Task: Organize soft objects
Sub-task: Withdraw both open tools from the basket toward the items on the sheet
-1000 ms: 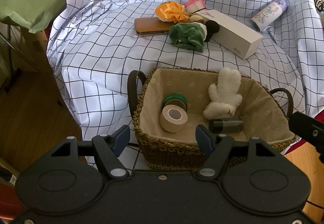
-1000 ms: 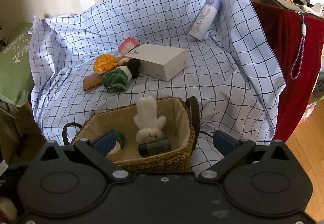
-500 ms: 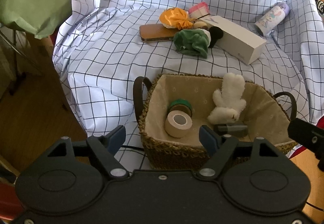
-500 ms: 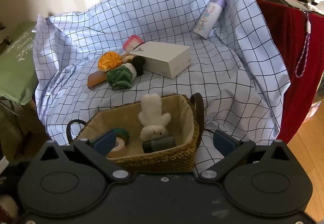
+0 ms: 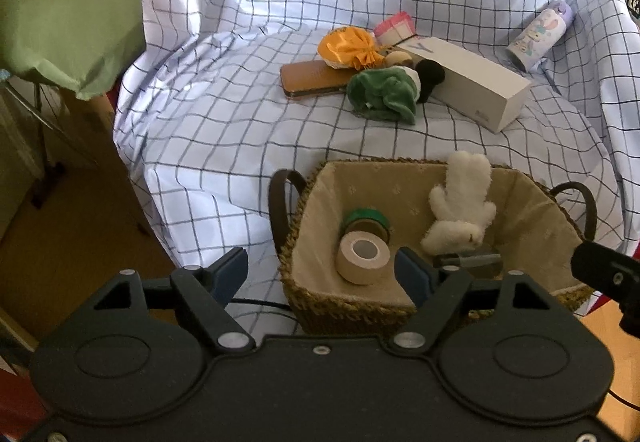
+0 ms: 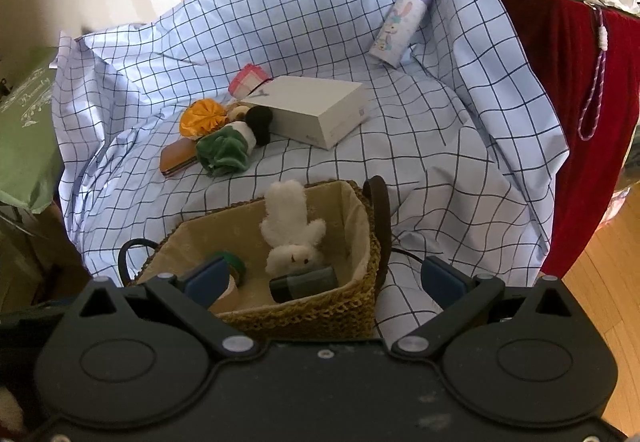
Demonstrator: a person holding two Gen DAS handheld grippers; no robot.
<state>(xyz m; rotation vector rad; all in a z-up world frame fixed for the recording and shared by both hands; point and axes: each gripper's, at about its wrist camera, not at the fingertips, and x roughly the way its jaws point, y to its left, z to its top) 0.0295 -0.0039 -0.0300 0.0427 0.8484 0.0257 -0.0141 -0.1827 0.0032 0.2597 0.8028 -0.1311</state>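
Observation:
A woven basket (image 5: 360,306) (image 6: 320,310) with a beige lining sits on the checked sheet just ahead of both grippers. In it lie a white plush rabbit (image 5: 460,210) (image 6: 290,226), a beige tape roll (image 5: 362,254), a green tape roll (image 5: 366,220) and a dark cylinder (image 6: 306,282). Farther back on the sheet are a green plush (image 5: 382,92) (image 6: 224,150), an orange fabric piece (image 5: 348,48) (image 6: 202,118) and a black pompom (image 5: 430,76). My left gripper (image 5: 320,270) hovers at the basket's near left corner, jaws opening, gripping nothing. My right gripper (image 6: 324,278) stands open and empty over the basket's near rim.
A white box (image 5: 472,82) (image 6: 316,110), a brown case (image 5: 310,78), a pink item (image 5: 394,26) and a printed bottle (image 5: 538,36) (image 6: 402,22) lie on the sheet. A green cushion (image 5: 68,18) is at the left, a red cloth (image 6: 580,102) at the right, wooden floor below.
The left gripper's jaws have spread wider and its view has tipped up slightly, so the scene sits lower in frame. The right gripper looks unchanged.

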